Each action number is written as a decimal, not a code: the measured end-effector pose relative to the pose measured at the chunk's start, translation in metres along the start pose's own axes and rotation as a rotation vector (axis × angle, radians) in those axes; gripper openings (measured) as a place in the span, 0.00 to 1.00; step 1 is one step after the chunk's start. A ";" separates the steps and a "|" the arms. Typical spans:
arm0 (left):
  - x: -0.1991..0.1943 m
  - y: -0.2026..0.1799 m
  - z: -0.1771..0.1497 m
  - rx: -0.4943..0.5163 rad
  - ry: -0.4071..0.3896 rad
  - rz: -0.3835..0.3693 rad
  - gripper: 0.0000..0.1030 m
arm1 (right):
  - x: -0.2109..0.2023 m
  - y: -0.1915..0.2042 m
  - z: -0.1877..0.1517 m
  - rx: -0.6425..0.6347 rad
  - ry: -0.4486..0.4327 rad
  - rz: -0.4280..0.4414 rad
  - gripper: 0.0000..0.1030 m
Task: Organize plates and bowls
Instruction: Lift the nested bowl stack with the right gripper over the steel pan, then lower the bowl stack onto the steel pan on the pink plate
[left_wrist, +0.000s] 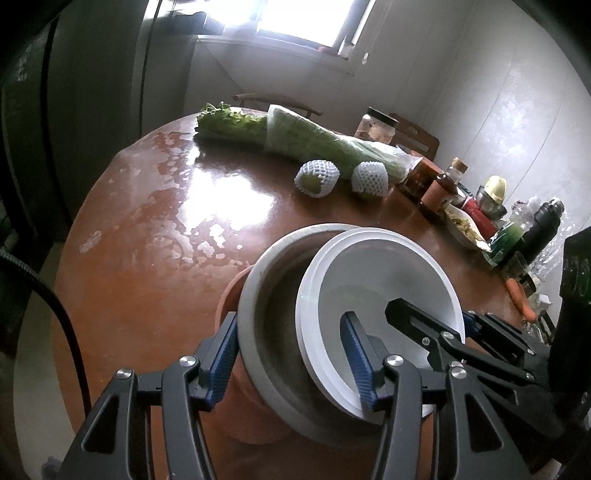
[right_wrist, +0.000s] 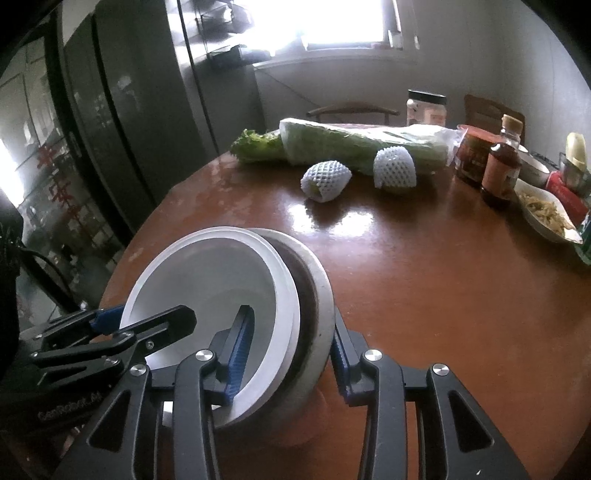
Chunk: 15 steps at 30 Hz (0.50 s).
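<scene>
A stack of bowls stands at the near edge of the round brown table (left_wrist: 155, 236). A white bowl (left_wrist: 384, 273) sits tilted inside a grey bowl (left_wrist: 255, 295), which rests on an orange-brown bowl (left_wrist: 229, 295). My left gripper (left_wrist: 291, 358) straddles the near rims, one finger outside the grey bowl, one inside the white bowl. My right gripper (right_wrist: 291, 354) straddles the same stack (right_wrist: 207, 280) from the other side, one finger inside the white bowl, one outside the grey bowl (right_wrist: 321, 295). Each gripper shows in the other's view.
Wrapped greens (left_wrist: 295, 136), two fruits in foam nets (left_wrist: 317, 177), jars, sauce bottles (right_wrist: 498, 173), a dish of food (right_wrist: 546, 214) and a dark flask (left_wrist: 543, 229) line the table's far and right side. A dark fridge (right_wrist: 129, 110) stands left.
</scene>
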<state>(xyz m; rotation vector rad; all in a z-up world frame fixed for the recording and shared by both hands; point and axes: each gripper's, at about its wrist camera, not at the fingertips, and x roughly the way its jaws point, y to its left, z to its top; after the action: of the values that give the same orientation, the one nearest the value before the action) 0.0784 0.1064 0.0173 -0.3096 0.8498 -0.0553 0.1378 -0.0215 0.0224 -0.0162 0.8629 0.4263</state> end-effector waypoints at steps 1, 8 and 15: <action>0.000 0.000 0.000 0.001 -0.001 0.002 0.53 | 0.000 0.000 0.000 -0.002 -0.001 -0.003 0.40; -0.004 0.001 0.000 -0.001 -0.006 0.021 0.53 | 0.000 -0.001 0.000 -0.002 0.000 -0.002 0.40; -0.013 0.003 0.002 -0.004 -0.036 0.041 0.56 | -0.004 0.000 0.002 -0.007 -0.011 -0.001 0.48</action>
<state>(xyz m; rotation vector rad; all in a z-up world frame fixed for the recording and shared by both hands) 0.0712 0.1120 0.0273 -0.2965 0.8200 -0.0100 0.1366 -0.0223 0.0263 -0.0204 0.8503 0.4282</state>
